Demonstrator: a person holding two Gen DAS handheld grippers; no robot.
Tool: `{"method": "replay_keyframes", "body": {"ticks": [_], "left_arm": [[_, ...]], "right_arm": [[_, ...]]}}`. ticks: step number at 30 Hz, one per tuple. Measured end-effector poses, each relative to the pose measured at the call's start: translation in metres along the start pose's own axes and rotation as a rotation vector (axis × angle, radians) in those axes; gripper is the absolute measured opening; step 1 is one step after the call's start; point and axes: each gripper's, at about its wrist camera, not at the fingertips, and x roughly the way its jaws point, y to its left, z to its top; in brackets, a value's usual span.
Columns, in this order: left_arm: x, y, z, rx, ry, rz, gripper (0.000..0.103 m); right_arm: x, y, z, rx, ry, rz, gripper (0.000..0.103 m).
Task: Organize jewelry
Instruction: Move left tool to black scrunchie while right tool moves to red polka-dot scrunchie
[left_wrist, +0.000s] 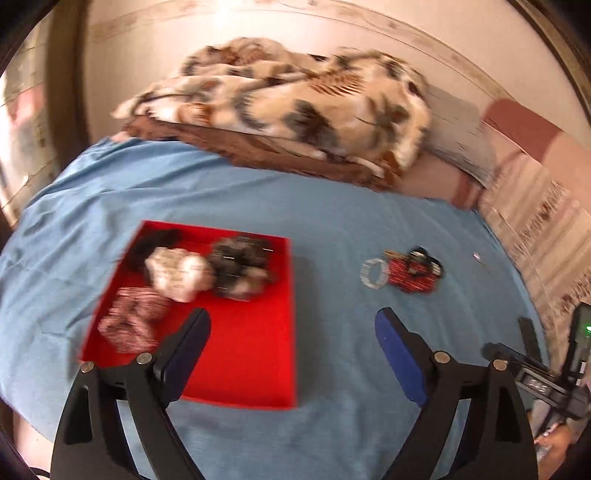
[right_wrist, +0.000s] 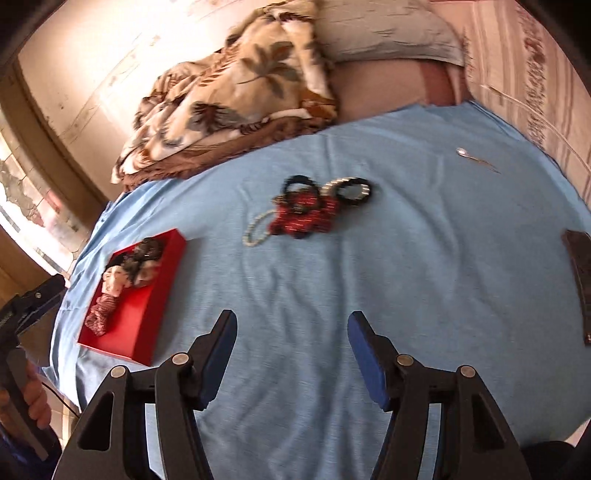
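A red tray (left_wrist: 243, 354) lies on the blue sheet and holds a white scrunchie (left_wrist: 179, 273), a pink patterned one (left_wrist: 131, 323) and a dark grey one (left_wrist: 242, 266). It also shows in the right wrist view (right_wrist: 147, 314) at the left. A pile of loose jewelry lies on the sheet: a red patterned scrunchie (right_wrist: 304, 218), a pearl bracelet (right_wrist: 255, 230) and dark bangles (right_wrist: 351, 190). The pile shows in the left wrist view (left_wrist: 412, 275) too. My left gripper (left_wrist: 291, 332) is open and empty above the tray's near right part. My right gripper (right_wrist: 291, 328) is open and empty, well short of the pile.
A blue sheet (right_wrist: 424, 277) covers the bed. A leaf-patterned blanket (left_wrist: 280, 99) and a pillow (right_wrist: 384, 33) lie at the far side. A small metal pin (right_wrist: 476, 158) lies far right. A dark flat object (right_wrist: 581, 280) lies at the right edge.
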Motion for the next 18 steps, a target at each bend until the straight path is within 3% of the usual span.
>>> {"method": "replay_keyframes", "body": {"ticks": [5, 8, 13, 18], "left_arm": [[0.012, -0.043, -0.003, 0.070, 0.038, -0.010, 0.090], [0.019, -0.059, -0.005, 0.105, 0.052, -0.005, 0.090], [0.034, -0.072, -0.005, 0.126, 0.072, -0.001, 0.090], [0.046, -0.078, 0.001, 0.143, 0.079, 0.024, 0.090]], "right_arm": [[0.000, -0.028, 0.003, -0.013, 0.014, -0.088, 0.088], [-0.008, -0.048, 0.011, 0.024, -0.049, -0.170, 0.101], [-0.014, -0.074, 0.029, 0.030, -0.113, -0.232, 0.103], [-0.005, -0.101, 0.050, 0.081, -0.159, -0.220, 0.103]]}}
